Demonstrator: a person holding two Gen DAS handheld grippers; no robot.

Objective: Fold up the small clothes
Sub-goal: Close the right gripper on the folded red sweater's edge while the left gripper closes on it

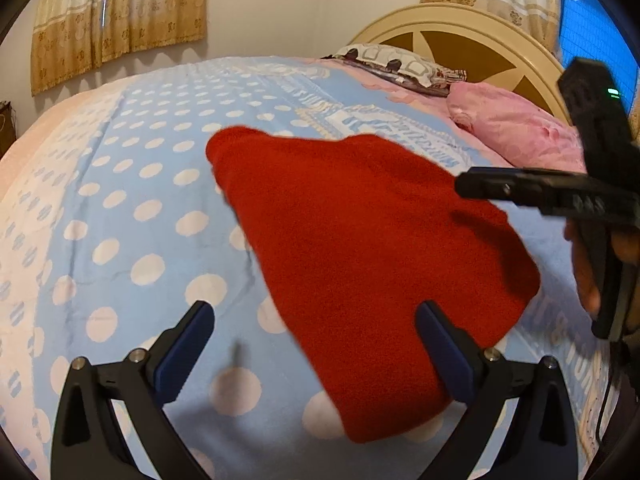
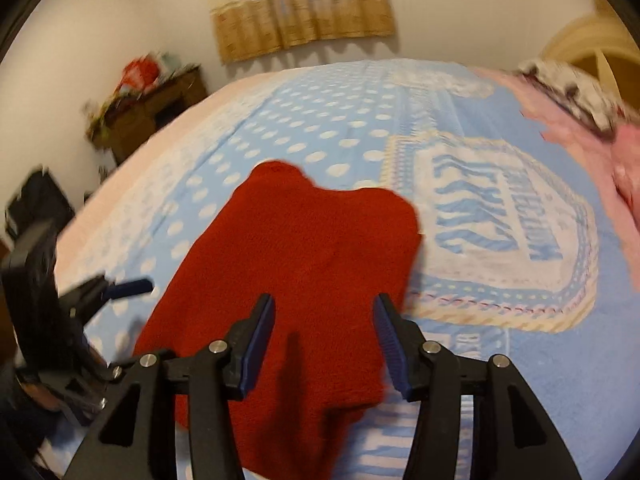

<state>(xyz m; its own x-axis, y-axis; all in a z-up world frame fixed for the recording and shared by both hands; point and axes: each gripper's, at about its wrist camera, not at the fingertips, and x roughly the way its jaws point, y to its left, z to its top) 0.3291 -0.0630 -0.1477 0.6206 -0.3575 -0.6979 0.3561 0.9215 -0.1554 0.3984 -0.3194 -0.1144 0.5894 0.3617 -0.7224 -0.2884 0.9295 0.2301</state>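
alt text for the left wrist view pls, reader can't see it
A red fleecy garment lies flat on a light blue bedspread with white polka dots, with the open left gripper hovering over its near edge. The right gripper reaches in from the right, above the garment's far side; pillows and a cream headboard sit behind.

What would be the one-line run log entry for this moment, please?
stage: folding | red garment flat on blue dotted bedspread | left gripper open, empty | right gripper open above garment

Open blanket (image 1: 132, 216) lies left of the red cloth (image 1: 360, 260); pink pillow (image 1: 516, 128) crowds the headboard side.
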